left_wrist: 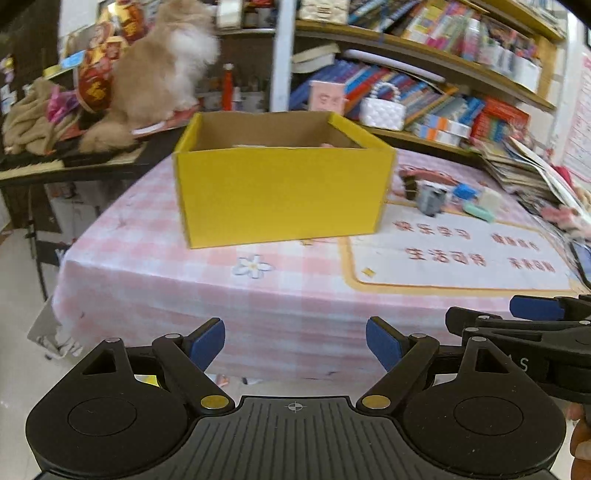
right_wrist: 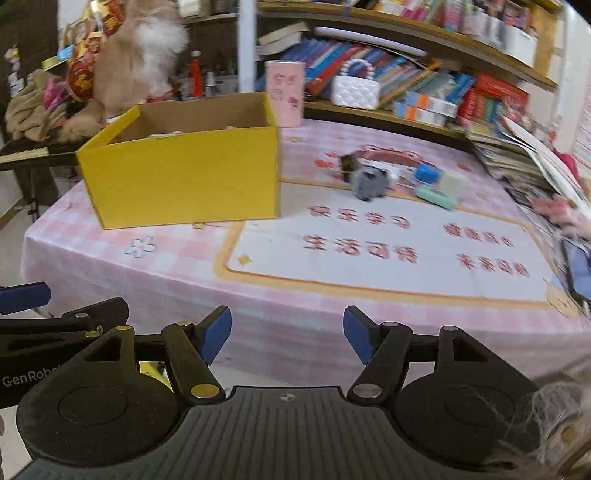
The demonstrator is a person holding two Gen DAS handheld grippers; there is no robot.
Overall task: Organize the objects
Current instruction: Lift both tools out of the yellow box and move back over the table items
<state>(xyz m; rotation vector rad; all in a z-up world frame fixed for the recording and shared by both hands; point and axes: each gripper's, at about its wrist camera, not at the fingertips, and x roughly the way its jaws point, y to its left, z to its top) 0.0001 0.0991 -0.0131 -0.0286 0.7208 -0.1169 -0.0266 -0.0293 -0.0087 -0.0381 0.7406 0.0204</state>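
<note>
Left wrist: pink checked tablecloth (left_wrist: 147, 280), bookshelves (left_wrist: 424, 55) behind.

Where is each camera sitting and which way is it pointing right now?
Left wrist: on the left gripper, before the table's near edge, facing the yellow box; its open blue pads and the right gripper at the right edge show.
Right wrist: on the right gripper, further right, facing the tablecloth and small items; the left gripper shows at the left edge.
Shared: box, tablecloth, items, bookshelf.
</note>
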